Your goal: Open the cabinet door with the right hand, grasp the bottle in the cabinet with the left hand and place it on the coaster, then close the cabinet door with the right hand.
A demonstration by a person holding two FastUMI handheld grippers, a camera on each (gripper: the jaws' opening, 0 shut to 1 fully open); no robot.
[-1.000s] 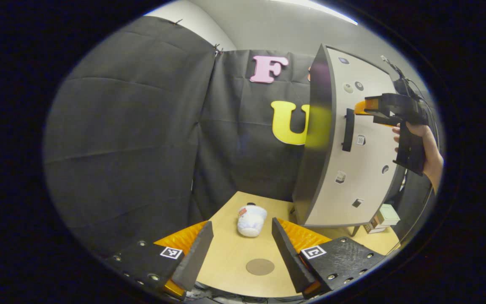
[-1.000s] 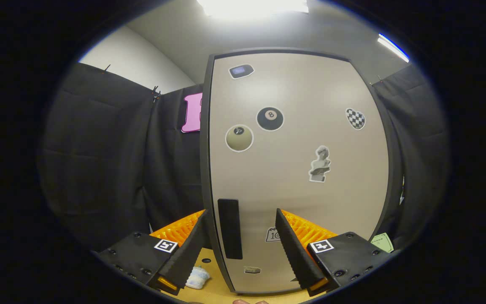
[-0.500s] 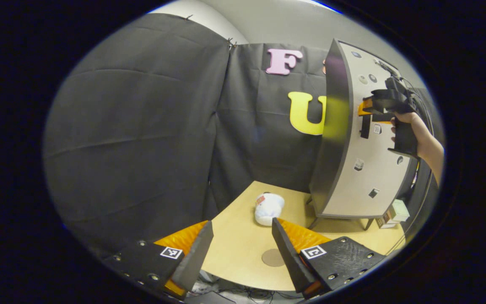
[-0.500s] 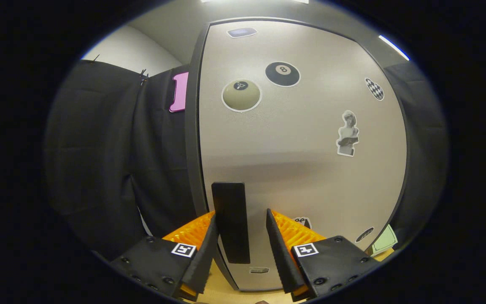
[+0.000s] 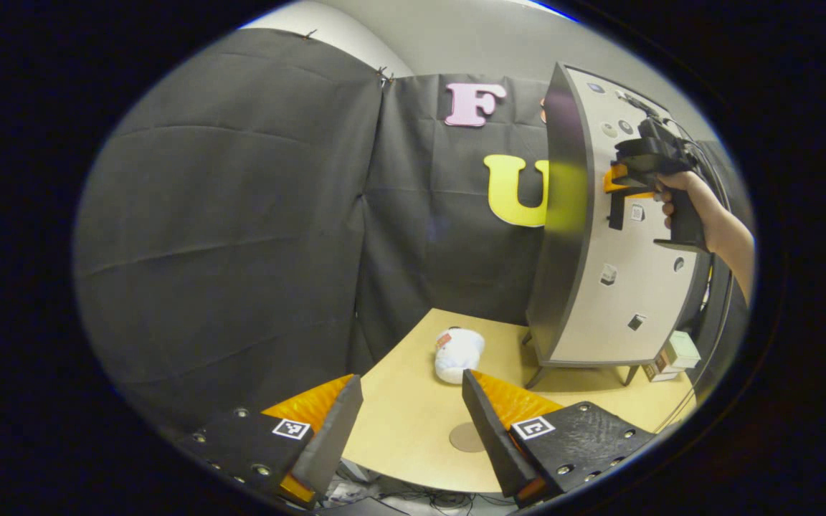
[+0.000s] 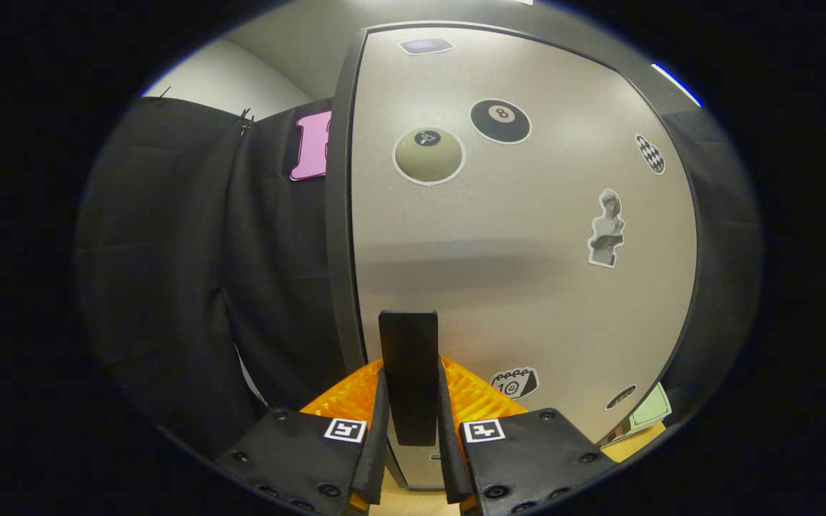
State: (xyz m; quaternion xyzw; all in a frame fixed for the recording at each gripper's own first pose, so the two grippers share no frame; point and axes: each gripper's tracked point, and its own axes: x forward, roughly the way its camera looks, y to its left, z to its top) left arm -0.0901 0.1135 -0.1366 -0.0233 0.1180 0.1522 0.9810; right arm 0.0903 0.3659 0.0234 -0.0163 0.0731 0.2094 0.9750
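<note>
the cabinet door is shut, so the bottle named in the task is presumably hidden behind it and cannot be seen. the door's dark vertical handle is clamped between both fingers of the right gripper, a hold that suits pulling the door outward on its far-side hinge. in the left gripper view the same gripper is seen at the handle, carried by a hand, on the cabinet that stands on thin legs on the bench. the left gripper is held back over the bench with its fingers spread apart and nothing between them, judged to be waiting for the bottle. the round coaster lies on the bench just ahead of it, kept free for the bottle. a white soft object lies farther back, near the cabinet.
</note>
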